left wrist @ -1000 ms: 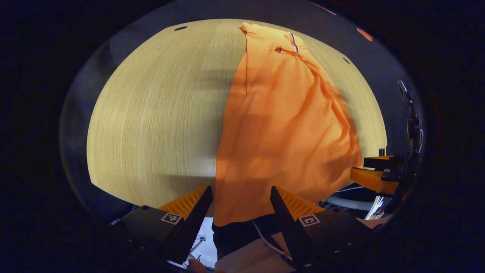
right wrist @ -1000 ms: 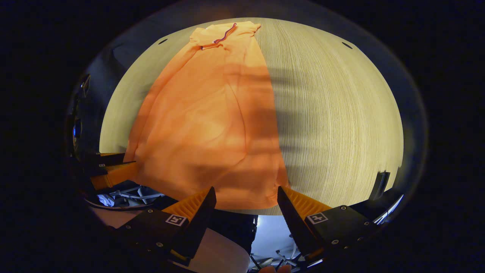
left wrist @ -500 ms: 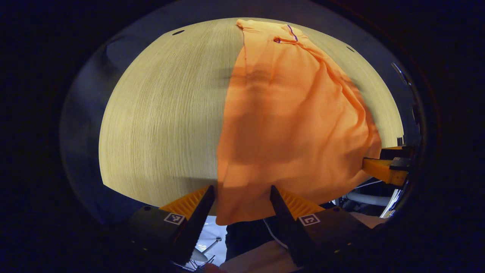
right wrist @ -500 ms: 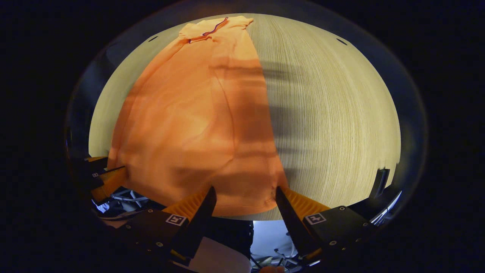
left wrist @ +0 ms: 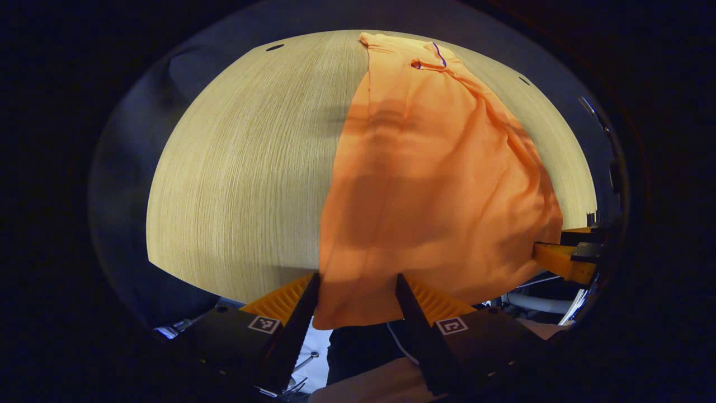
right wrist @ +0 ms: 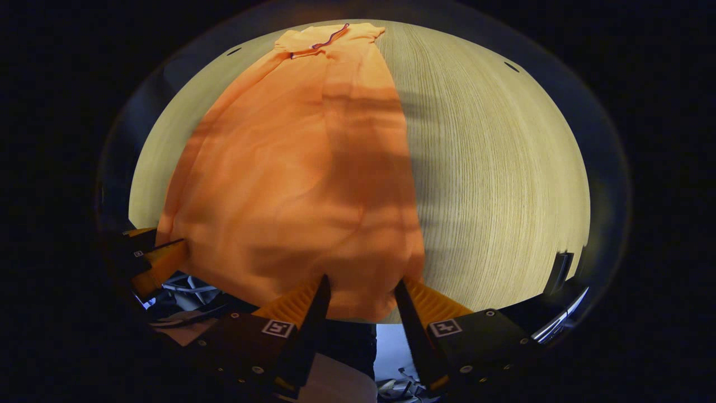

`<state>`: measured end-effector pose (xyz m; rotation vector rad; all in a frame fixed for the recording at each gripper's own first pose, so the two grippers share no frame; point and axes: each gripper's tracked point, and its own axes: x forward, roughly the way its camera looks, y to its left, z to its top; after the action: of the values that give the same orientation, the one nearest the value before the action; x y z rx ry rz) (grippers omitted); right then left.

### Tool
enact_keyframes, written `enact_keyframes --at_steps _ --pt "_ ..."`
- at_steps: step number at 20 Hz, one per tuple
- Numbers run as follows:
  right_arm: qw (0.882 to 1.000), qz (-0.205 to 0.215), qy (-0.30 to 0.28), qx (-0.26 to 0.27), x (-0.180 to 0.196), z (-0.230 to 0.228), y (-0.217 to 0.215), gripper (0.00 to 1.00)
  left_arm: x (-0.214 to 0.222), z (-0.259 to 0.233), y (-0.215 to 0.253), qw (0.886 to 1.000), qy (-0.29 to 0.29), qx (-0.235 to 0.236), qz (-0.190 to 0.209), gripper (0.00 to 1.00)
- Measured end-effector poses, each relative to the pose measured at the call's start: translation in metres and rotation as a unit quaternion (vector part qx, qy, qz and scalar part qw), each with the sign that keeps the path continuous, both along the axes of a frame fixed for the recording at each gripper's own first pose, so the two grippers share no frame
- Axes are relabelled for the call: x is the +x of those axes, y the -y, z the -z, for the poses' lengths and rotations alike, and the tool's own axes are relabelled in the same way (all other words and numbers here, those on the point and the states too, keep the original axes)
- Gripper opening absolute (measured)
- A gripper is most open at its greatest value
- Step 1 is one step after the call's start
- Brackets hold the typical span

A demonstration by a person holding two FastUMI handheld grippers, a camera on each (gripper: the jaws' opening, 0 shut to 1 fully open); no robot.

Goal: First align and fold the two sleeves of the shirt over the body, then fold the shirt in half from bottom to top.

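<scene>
Orange shirt (left wrist: 425, 184) lying long and narrow on the pale wood surface (left wrist: 240, 179), collar end far away, bottom edge hanging a little over the near side. Sleeves already folded in over the body. Left hand-held gripper (left wrist: 355, 302) at the bottom left corner of the shirt, fingers apart with cloth between them, not yet pinching. Right hand-held gripper (right wrist: 361, 305) at the bottom right corner, fingers also apart around the hem, cloth bunched between them. Dark shadows across the shirt and the surface. Other gripper showing at the side edge of each view, next to the hem.
</scene>
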<state>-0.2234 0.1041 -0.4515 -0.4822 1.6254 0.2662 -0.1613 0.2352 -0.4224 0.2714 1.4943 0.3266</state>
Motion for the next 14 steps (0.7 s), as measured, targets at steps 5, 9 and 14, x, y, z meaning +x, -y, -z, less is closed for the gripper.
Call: enact_keyframes --at_steps 5,9,14 --pt "1.0 -0.024 -0.001 0.017 -0.006 -0.001 -0.006 0.22 0.004 0.002 0.004 1.0 0.013 -0.024 0.002 0.08" --pt "0.998 -0.004 -0.013 0.06 -0.009 -0.003 -0.01 0.01 0.003 0.001 0.005 0.998 0.024 -0.05 0.011 0.01" --pt "0.995 0.047 -0.025 0.079 0.0 -0.013 -0.007 0.01 0.004 -0.004 0.012 0.995 0.015 -0.085 -0.039 0.01"
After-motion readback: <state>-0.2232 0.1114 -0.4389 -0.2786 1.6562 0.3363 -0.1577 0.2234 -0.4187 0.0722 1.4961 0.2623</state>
